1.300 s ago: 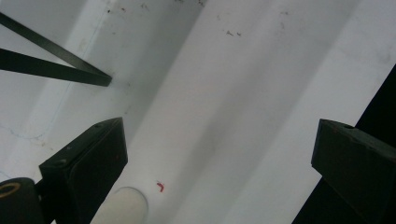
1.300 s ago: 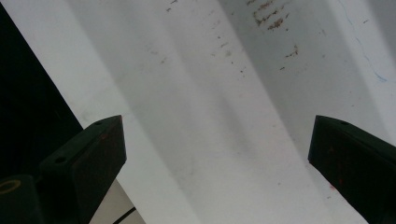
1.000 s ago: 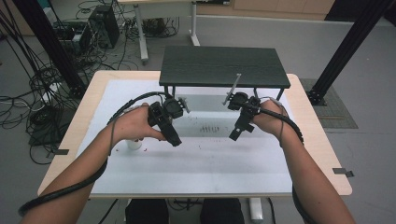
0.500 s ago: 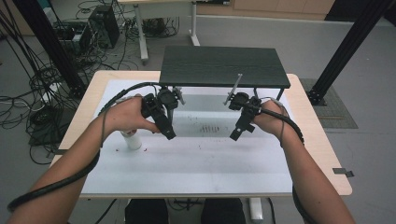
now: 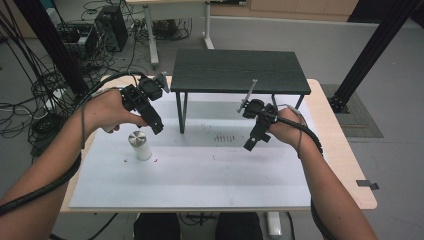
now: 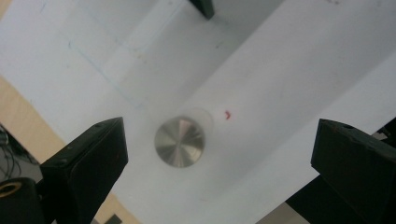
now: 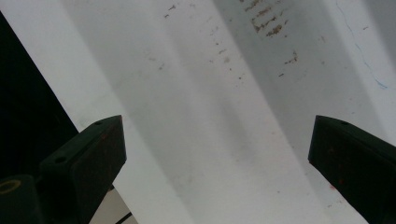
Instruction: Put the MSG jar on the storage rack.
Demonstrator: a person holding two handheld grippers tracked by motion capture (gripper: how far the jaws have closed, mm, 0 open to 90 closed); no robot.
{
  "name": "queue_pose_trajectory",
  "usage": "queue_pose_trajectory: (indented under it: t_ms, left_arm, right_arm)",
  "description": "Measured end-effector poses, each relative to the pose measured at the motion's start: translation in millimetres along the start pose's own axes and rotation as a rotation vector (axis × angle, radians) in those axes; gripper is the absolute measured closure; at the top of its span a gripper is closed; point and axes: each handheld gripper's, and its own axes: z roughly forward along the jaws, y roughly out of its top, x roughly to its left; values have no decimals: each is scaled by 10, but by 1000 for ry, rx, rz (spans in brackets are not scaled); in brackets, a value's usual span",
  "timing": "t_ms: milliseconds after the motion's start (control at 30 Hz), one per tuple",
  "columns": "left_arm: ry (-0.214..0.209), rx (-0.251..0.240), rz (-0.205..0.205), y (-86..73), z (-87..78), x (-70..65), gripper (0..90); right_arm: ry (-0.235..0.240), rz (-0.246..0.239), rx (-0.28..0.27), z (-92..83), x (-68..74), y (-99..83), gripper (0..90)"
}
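I have swung my left hand-held gripper point(image 5: 156, 126), jaws spread, leftward until it hangs above the small white cylinder with a brushed-metal cap point(image 5: 139, 145) standing on the white desk point(image 5: 210, 175), so a grasp looks imminent, while my right hand-held gripper point(image 5: 251, 142) stays spread, empty.

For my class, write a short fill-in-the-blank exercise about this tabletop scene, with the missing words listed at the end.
1. The small white cylinder has a shiny ____ top.
2. In the left gripper view, the left gripper has its jaws ____, with the cylinder seen between them, not touched.
3. The dark shelf stands on thin ____ on the white mat.
4. The right gripper holds ____.

Missing words: metal; open; legs; nothing
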Motion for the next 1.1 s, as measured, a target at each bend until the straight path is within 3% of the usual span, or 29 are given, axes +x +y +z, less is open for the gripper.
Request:
queue_pose_trajectory:
  t_ms: [33, 67, 433, 700, 833, 1100]
  left_arm:
    - [5, 6, -44, -13, 50, 34, 40]
    - [10, 26, -62, -1, 97, 71, 38]
    - [22, 48, -179, -48, 484, 218, 30]
    - [3, 70, -195, -64, 799, 244, 29]
    - [20, 84, -206, -71, 939, 231, 29]
    - [2, 78, -233, -148, 1067, 292, 24]
  right_arm:
    - [6, -2, -3, 6, -5, -1, 41]
    - [4, -3, -1, 9, 1, 3, 41]
    - [0, -1, -1, 32, 7, 0, 41]
    - [8, 6, 5, 64, -9, -23, 41]
    - [10, 7, 3, 68, -19, -36, 41]
    - [12, 8, 4, 88, -27, -52, 41]
